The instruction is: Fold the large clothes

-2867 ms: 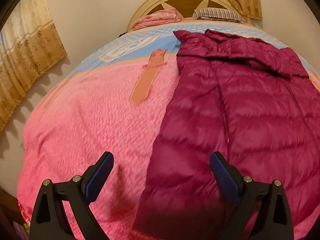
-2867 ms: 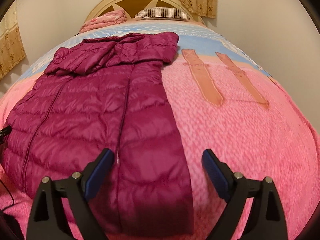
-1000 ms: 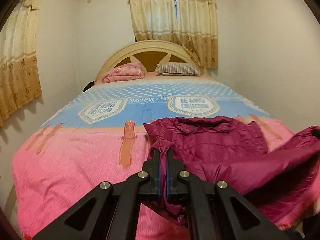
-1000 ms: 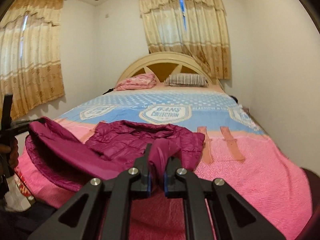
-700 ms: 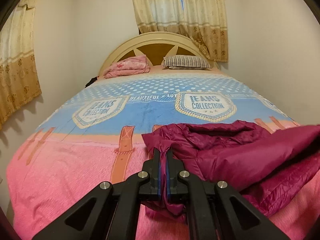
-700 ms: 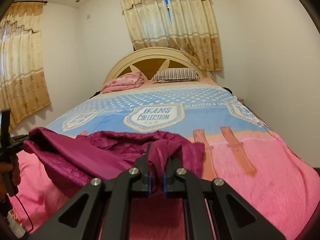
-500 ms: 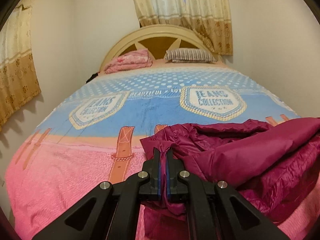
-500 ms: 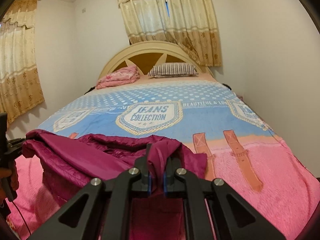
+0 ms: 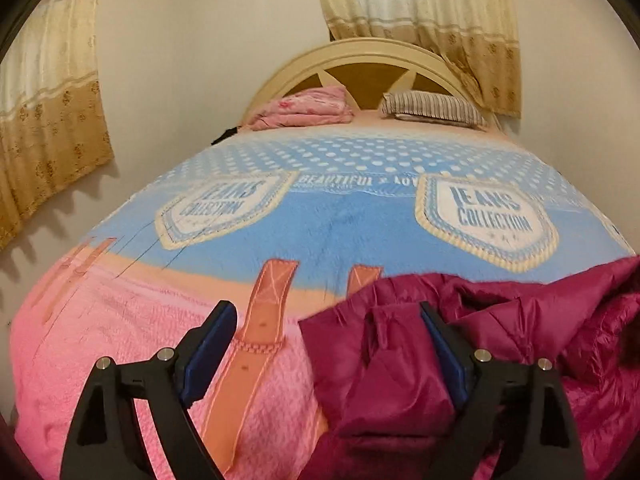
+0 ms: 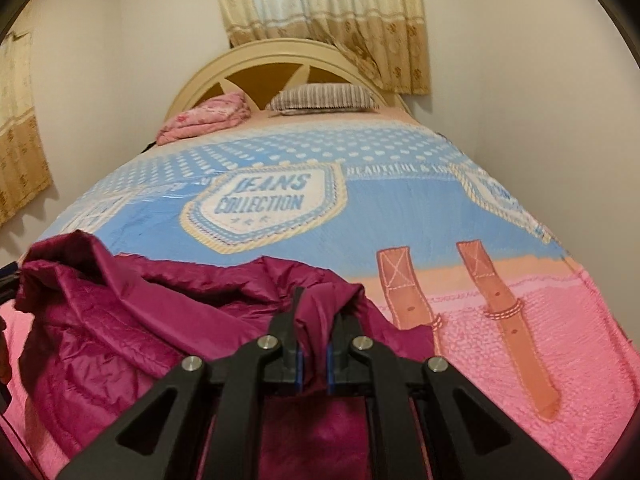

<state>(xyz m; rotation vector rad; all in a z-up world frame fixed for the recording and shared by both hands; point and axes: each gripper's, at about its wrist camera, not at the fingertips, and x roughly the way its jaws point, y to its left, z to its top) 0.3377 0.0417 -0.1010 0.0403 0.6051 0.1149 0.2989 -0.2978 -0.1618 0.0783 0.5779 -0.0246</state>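
A magenta puffer jacket (image 9: 500,332) lies bunched on the pink part of the bed, its lower half folded up over its top. My left gripper (image 9: 326,332) is open, and the jacket's left corner lies loose between its blue pads (image 9: 210,344), nearer the right one. In the right wrist view the jacket (image 10: 152,320) fills the lower left. My right gripper (image 10: 312,320) is shut on the jacket's right corner, fabric pinched between the jaws just above the bed.
The bed has a pink and blue "Jeans Collection" blanket (image 9: 344,216) with printed orange straps (image 10: 508,312). A folded pink quilt (image 9: 304,110) and a striped pillow (image 9: 432,108) lie at the headboard. Walls and curtains stand close on both sides.
Both grippers carried the jacket's bottom edge forward and down over its top half. My left gripper has opened and let go of its corner. My right gripper still holds.
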